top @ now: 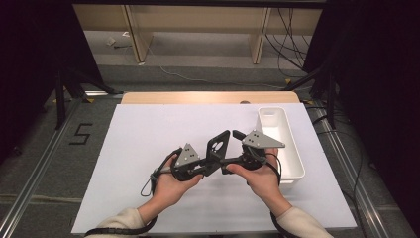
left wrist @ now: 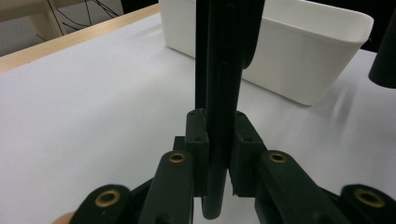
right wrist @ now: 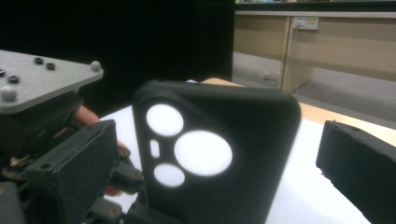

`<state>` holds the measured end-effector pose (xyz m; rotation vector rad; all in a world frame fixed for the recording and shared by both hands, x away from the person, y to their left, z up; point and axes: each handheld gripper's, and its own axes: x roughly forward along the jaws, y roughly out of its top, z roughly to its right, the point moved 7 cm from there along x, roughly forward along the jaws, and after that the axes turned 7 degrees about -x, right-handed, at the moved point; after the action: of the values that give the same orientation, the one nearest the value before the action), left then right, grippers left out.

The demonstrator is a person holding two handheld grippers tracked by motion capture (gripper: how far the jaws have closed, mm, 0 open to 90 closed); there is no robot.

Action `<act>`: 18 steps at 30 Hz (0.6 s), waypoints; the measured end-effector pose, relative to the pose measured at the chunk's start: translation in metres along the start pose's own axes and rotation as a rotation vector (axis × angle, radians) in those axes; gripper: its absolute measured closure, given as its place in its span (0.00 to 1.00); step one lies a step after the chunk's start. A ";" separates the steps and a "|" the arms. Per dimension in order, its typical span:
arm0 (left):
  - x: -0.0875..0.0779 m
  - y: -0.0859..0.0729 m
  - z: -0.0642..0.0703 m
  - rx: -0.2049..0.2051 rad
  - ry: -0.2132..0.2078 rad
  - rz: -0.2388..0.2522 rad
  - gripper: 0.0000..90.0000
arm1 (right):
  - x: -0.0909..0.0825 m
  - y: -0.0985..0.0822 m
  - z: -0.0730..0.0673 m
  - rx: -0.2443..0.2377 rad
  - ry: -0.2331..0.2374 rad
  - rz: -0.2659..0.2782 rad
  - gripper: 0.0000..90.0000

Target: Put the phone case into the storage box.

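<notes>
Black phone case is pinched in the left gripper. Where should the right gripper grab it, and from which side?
Take the phone case at its free upper end, near the camera cutouts, jaws across the thin flat faces. The left gripper already clamps its lower edge, so come from the right gripper side, probably edge-on: the case stands upright and is slim there.

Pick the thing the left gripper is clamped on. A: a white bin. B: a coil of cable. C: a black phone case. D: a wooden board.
C: the left gripper has its pads pressed on the edge of the black phone case, with round camera cut-outs.
</notes>
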<state>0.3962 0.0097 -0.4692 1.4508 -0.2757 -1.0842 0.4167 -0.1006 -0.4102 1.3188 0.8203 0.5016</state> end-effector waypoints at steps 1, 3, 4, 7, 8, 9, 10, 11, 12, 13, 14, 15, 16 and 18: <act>0.000 0.000 0.000 0.003 0.000 0.000 0.89 | 0.001 0.001 0.000 0.003 -0.004 0.003 0.01; 0.001 0.000 0.001 0.003 -0.003 -0.002 0.89 | 0.004 0.002 0.000 0.003 -0.010 0.010 0.01; 0.001 0.000 0.002 0.002 -0.004 -0.002 0.89 | 0.006 0.004 -0.002 0.000 -0.007 0.012 0.01; 0.002 0.000 0.002 0.003 -0.005 -0.002 0.89 | 0.009 0.004 -0.004 -0.009 -0.013 0.014 0.01; 0.001 0.000 0.002 0.004 -0.005 -0.003 0.89 | 0.009 0.004 -0.004 -0.008 -0.015 0.011 0.01; 0.001 0.000 0.002 0.004 -0.005 -0.003 0.89 | 0.009 0.004 -0.005 -0.009 -0.018 0.016 0.02; 0.001 0.000 0.003 0.006 -0.006 -0.002 0.89 | 0.009 0.004 -0.005 -0.012 -0.021 0.019 0.02; 0.001 0.000 0.003 0.007 -0.007 -0.003 0.89 | 0.009 0.004 -0.004 -0.013 -0.024 0.020 0.03; 0.001 0.000 0.003 0.007 -0.008 -0.003 0.89 | 0.009 0.004 -0.004 -0.009 -0.028 0.022 0.03; 0.001 0.000 0.003 0.007 -0.008 -0.002 0.89 | 0.009 0.005 -0.003 -0.009 -0.029 0.024 0.04; 0.001 0.000 0.004 0.005 -0.009 0.000 0.89 | 0.009 0.005 -0.003 -0.008 -0.032 0.027 0.05; 0.001 0.000 0.004 0.005 -0.010 0.001 0.89 | 0.008 0.005 -0.003 -0.006 -0.036 0.031 0.05; 0.001 0.000 0.004 0.004 -0.010 0.002 0.89 | 0.009 0.006 -0.003 -0.006 -0.039 0.035 0.06; 0.001 0.001 0.004 0.004 -0.010 0.004 0.89 | 0.009 0.005 -0.002 -0.001 -0.046 0.040 0.07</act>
<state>0.3943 0.0060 -0.4684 1.4483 -0.2885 -1.0887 0.4214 -0.0920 -0.4070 1.3430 0.7568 0.5008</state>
